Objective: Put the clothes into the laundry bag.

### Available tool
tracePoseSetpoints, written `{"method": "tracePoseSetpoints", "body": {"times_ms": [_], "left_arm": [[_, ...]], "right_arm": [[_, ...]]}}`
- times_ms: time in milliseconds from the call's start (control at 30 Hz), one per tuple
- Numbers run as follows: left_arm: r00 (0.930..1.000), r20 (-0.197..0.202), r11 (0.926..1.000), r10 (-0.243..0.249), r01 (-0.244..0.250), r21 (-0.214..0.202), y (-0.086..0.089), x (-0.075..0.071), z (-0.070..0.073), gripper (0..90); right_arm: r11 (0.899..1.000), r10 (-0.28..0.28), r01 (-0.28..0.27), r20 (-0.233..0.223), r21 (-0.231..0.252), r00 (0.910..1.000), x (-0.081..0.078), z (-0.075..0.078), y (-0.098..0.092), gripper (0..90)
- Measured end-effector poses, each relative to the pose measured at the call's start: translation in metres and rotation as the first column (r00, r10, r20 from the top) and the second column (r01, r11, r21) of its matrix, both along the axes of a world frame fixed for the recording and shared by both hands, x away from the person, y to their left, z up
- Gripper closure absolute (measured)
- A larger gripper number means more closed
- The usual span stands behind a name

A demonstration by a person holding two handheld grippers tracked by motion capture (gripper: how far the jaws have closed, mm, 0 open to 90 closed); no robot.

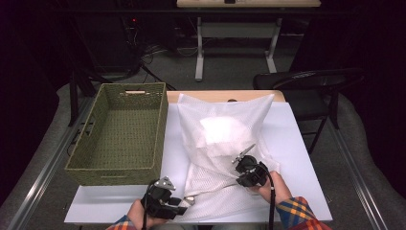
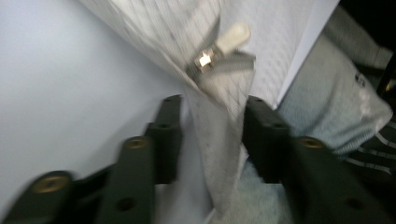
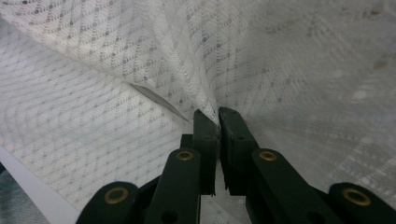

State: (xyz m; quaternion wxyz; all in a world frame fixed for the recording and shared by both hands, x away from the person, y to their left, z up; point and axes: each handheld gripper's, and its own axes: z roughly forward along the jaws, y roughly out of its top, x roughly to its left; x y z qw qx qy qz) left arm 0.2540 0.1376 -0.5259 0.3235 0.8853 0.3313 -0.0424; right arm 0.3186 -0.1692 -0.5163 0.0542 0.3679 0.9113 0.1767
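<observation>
A white mesh laundry bag [image 1: 225, 129] lies on the white table [image 1: 299, 143], with something white inside its far half. At the bag's near left corner my left gripper [image 1: 186, 203] is open. In the left gripper view, a fold of the mesh [image 2: 224, 126] hangs between the spread jaws of the left gripper [image 2: 214, 105]. A metal zipper slider with a pale pull tab [image 2: 205, 59] sits just beyond the tips. My right gripper [image 1: 239, 167] rests on the bag's near right part. In the right gripper view, the right gripper [image 3: 218, 112] is shut on a pinched ridge of mesh [image 3: 280, 56].
A woven green basket [image 1: 112, 172] stands on the table's left side, against the bag's left edge. A dark folding chair [image 1: 311, 84] stands beyond the table's far right corner. The person's plaid sleeve [image 1: 297, 211] comes in at the bottom.
</observation>
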Motion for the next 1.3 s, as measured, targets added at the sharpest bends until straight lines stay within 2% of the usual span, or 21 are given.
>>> {"method": "tracePoseSetpoints", "body": {"times_ms": [100, 300, 433, 533, 633, 767, 933, 1067, 1167, 1233, 1300], "left_arm": [[0.9988, 0.049, 0.9999, 0.008, -0.007, -0.007, -0.002, 0.005, 0.007, 32.7], [0.9973, 0.067, 0.9995, 0.031, -0.030, -0.012, -0.015, 0.021, 0.008, 21.0], [0.9962, 0.070, 0.9982, 0.051, -0.049, -0.034, -0.021, 0.033, 0.009, 16.5], [0.9935, 0.085, 0.9967, 0.076, -0.073, -0.035, -0.023, 0.042, 0.011, 15.7], [0.9926, 0.074, 0.9948, 0.097, -0.094, -0.039, -0.024, 0.049, 0.008, 15.7], [0.9928, 0.043, 0.9930, 0.112, -0.110, -0.043, -0.022, 0.052, 0.003, 18.9], [0.9922, 0.013, 0.9909, 0.124, -0.123, -0.054, -0.017, 0.054, 0.000, 32.8], [0.9914, 0.007, 0.9896, 0.131, -0.130, -0.061, -0.013, 0.055, -0.001, 37.5], [0.9908, 0.000, 0.9884, 0.135, -0.135, -0.070, -0.010, 0.056, -0.002, 44.3], [0.9901, -0.015, 0.9868, 0.140, -0.141, -0.081, -0.009, 0.056, -0.003, 43.1], [0.9892, -0.014, 0.9862, 0.146, -0.146, -0.077, -0.007, 0.055, -0.002, 39.4]], "right_arm": [[1.000, 0.014, -0.014, 0.000, -0.012, 0.9999, 0.000, -0.001, 0.003, 82.2], [0.999, 0.035, -0.034, 0.007, -0.040, 0.9994, 0.000, -0.003, 0.006, 72.1], [0.998, 0.053, -0.053, 0.006, -0.041, 0.9986, -0.001, -0.001, 0.005, 53.6], [0.998, 0.070, -0.069, 0.027, -0.006, 0.9972, -0.003, 0.005, 0.004, 36.9], [0.997, 0.070, -0.071, 0.054, 0.017, 0.9960, -0.006, 0.011, 0.003, 23.4], [0.995, 0.090, -0.093, 0.080, 0.035, 0.9928, -0.011, 0.017, 0.005, 15.5], [0.991, 0.107, -0.113, 0.089, 0.065, 0.9903, -0.015, 0.022, 0.008, 11.0], [0.988, 0.119, -0.127, 0.088, 0.083, 0.9889, -0.018, 0.023, 0.010, 9.0], [0.988, 0.125, -0.132, 0.084, 0.082, 0.9886, -0.021, 0.023, 0.012, 9.0], [0.986, 0.136, -0.144, 0.087, 0.086, 0.9868, -0.021, 0.022, 0.012, 9.0], [0.986, 0.135, -0.142, 0.087, 0.087, 0.9871, -0.022, 0.022, 0.012, 9.1]]}}
